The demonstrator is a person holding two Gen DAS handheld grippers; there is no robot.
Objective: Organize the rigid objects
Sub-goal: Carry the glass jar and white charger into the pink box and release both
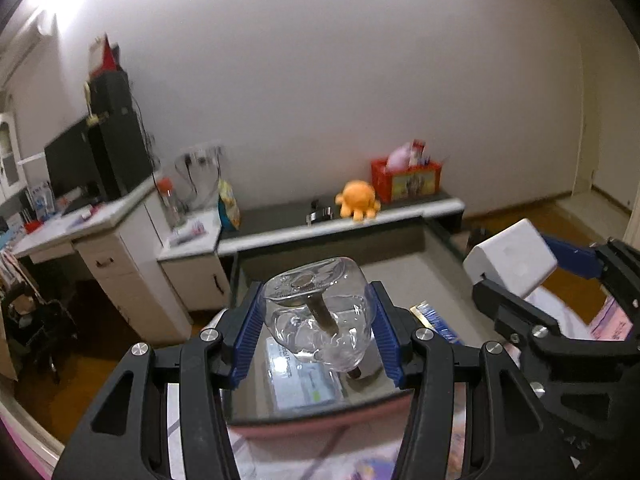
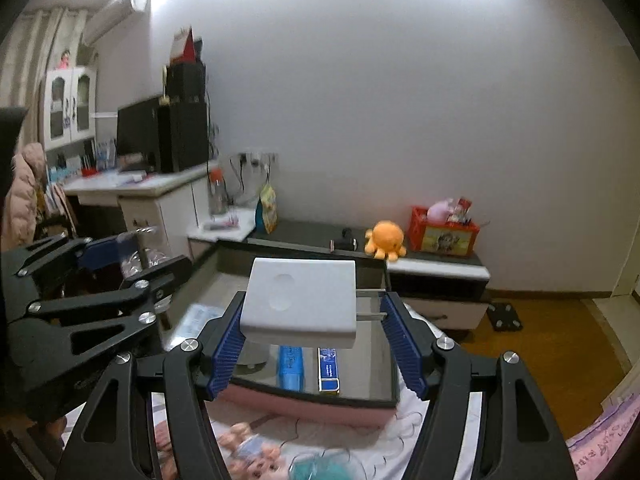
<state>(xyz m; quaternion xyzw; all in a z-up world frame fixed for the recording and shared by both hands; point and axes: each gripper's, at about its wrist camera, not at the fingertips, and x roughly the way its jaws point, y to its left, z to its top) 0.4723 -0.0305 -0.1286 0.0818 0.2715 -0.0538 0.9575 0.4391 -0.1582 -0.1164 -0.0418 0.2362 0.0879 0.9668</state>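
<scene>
Both claws apparently clamped, loaded.

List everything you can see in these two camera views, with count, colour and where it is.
clear glass bottle: 1, transparent, between the left gripper's pads
white box: 1, white, between the right gripper's pads
glass-topped table: 1, dark top with pink edge, below both grippers
blue packet: 1, blue, on the table
blue-and-white carton: 1, on the table beside the packet
octopus plush: 1, orange, on the low shelf by the wall
red crate: 1, red, right of the plush
monitor: 1, black, on the white desk
left gripper: 1, black with blue pads, closed on the bottle
right gripper: 1, black with blue pads, closed on the box
</scene>
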